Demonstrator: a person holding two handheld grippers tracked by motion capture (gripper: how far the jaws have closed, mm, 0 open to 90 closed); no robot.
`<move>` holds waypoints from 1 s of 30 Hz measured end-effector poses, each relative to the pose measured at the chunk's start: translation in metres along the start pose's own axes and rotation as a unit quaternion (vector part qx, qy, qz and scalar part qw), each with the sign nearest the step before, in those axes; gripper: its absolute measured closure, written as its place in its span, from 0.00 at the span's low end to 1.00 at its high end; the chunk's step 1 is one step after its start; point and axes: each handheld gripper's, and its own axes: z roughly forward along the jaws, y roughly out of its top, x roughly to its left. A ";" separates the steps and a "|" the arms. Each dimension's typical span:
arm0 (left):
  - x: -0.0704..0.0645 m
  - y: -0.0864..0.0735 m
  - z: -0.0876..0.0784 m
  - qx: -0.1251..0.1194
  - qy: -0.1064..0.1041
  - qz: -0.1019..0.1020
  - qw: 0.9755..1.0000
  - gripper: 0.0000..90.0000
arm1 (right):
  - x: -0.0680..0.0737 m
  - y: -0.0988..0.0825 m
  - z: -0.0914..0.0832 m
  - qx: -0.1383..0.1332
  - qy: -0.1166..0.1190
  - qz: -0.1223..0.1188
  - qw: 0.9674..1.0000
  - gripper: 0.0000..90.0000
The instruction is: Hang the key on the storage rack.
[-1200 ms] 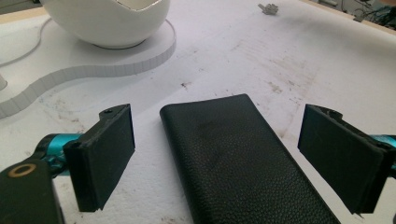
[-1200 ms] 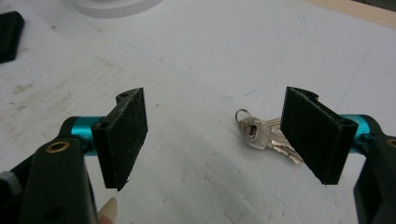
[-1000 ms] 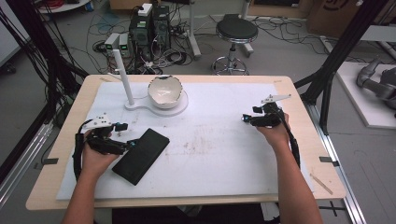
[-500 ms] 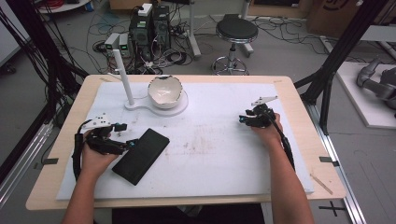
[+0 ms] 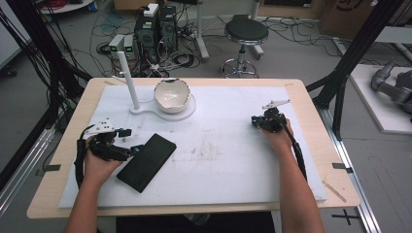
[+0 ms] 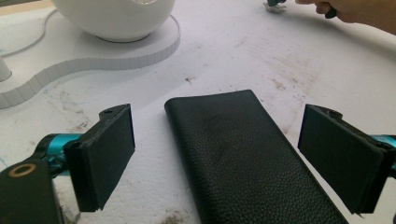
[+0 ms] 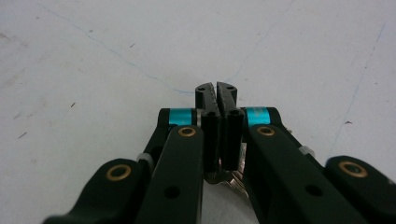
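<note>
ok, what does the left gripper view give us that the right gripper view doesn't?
Left gripper view: left hand-held gripper open astride a black wallet, pads clear of it; white bowl on its stand base; right hand far off.
Right gripper view: right hand-held gripper, jaws just closed, tips together; a silvery scrap low between them, unclear what.
Both: the scuffed white table cover.
</note>
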 end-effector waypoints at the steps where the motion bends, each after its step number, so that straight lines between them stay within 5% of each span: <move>1: 0.000 0.000 0.000 0.000 0.000 0.000 1.000 0.12 | 0.000 0.000 -0.001 0.000 0.004 0.004 1.000 1.00; 7: 0.001 0.000 0.000 0.000 -0.002 -0.002 1.000 0.12 | 0.001 0.004 -0.015 -0.018 0.009 0.005 1.000 1.00; 18: -0.001 0.000 -0.001 -0.002 -0.002 0.000 1.000 0.12 | 0.024 0.021 -0.073 -0.084 0.014 -0.023 0.996 1.00; 23: -0.001 0.001 -0.002 -0.002 -0.002 0.000 1.000 0.12 | 0.044 0.046 -0.106 -0.114 0.023 -0.049 0.992 1.00; 30: -0.001 0.002 -0.006 -0.004 0.002 0.000 1.000 0.12 | 0.065 0.085 -0.117 -0.118 0.032 -0.094 0.988 1.00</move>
